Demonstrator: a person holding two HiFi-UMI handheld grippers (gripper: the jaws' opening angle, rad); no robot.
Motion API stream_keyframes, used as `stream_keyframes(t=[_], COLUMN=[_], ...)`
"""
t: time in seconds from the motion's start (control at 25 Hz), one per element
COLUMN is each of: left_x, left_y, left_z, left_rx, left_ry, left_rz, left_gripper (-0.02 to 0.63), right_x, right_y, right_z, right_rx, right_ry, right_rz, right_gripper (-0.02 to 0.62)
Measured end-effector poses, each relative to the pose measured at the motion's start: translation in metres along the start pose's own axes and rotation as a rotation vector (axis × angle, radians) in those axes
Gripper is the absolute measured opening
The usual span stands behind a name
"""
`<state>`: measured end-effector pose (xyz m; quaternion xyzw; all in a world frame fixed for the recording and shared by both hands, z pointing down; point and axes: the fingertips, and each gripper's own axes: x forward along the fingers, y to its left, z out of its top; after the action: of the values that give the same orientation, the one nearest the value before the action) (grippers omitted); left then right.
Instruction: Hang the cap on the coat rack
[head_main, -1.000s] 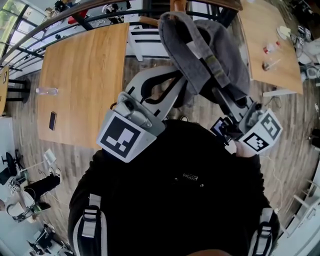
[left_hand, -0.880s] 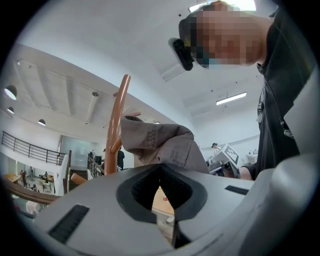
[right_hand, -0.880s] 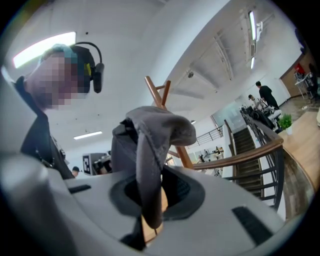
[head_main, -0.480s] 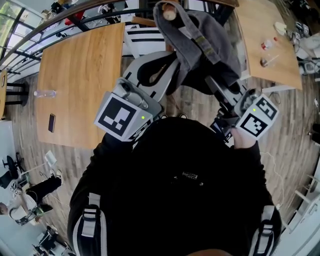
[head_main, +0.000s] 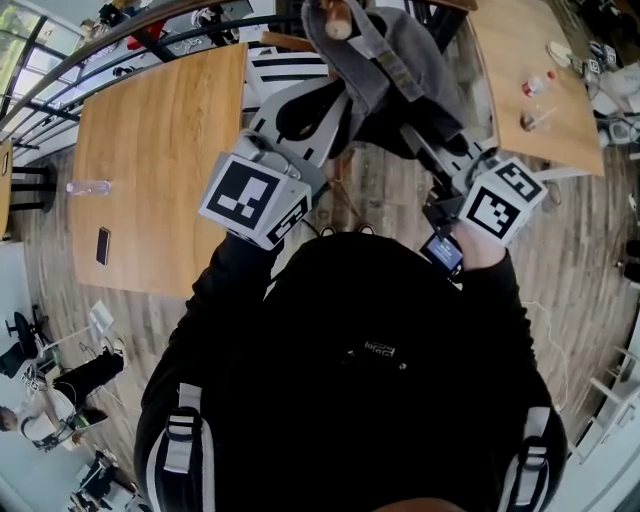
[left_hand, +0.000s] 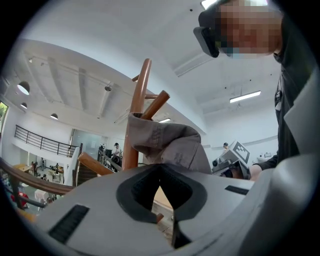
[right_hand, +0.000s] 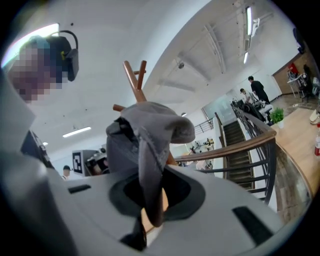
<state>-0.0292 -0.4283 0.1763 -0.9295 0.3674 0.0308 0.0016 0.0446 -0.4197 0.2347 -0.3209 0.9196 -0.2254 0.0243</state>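
The grey cap (head_main: 420, 70) is draped over an upturned peg of the wooden coat rack (head_main: 338, 22) at the top of the head view. In the left gripper view the cap (left_hand: 170, 142) hangs on a peg beside the rack's pole (left_hand: 139, 100). My left gripper (head_main: 345, 95) has its tips together at the cap's lower edge (left_hand: 161, 165). My right gripper (head_main: 410, 135) is shut on a fold of the cap that runs down between its jaws (right_hand: 150, 200). The cap's crown (right_hand: 150, 130) covers the rack's pegs (right_hand: 132, 80).
A wooden table (head_main: 160, 160) with a bottle (head_main: 90, 185) and a phone (head_main: 104, 244) stands at the left. Another table (head_main: 530, 90) is at the right. A railing (right_hand: 240, 150) and stairs lie beyond the rack. People stand in the distance.
Both grippers have moved up and away from me with the cap. The cap now lies over the peg, whose knob has come into view.
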Motion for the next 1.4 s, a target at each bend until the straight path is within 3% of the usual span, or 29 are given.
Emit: stream_keyframes(t=[0.32,0.56,0.76,1.2,1.4], left_x=[-0.009,-0.007,-0.016,-0.042,-0.048], left_y=[0.007,0.023,0.025,0.002,-0.015], left_z=[-0.058,-0.094,-0.123,-0.211,-0.238], left_rx=[-0.039,-0.105,-0.196,-0.290,-0.315], left_ry=[0.106,0.146,0.196,0.374,0.418], left_rz=[0.059,0.110,0.112,0.113,0.093], left_gripper=[0.006,0.006,0.008,0.009,0.009], right_x=[0.009,0.012,0.014,0.000,-0.006], right_y=[-0.023,-0.033,-0.039,-0.054,-0.054], right_z=[-0.038,-0.055,-0.074,-0.122,-0.140], right_rx=[-0.111,-0.175,-0.174,-0.123,-0.094], right_ry=[0.024,0.029,0.080,0.179,0.199], right_rz=[-0.111,-0.116,-0.128,-0.171,-0.179], right_gripper=[0.034,0.048,0.060,0.207,0.207])
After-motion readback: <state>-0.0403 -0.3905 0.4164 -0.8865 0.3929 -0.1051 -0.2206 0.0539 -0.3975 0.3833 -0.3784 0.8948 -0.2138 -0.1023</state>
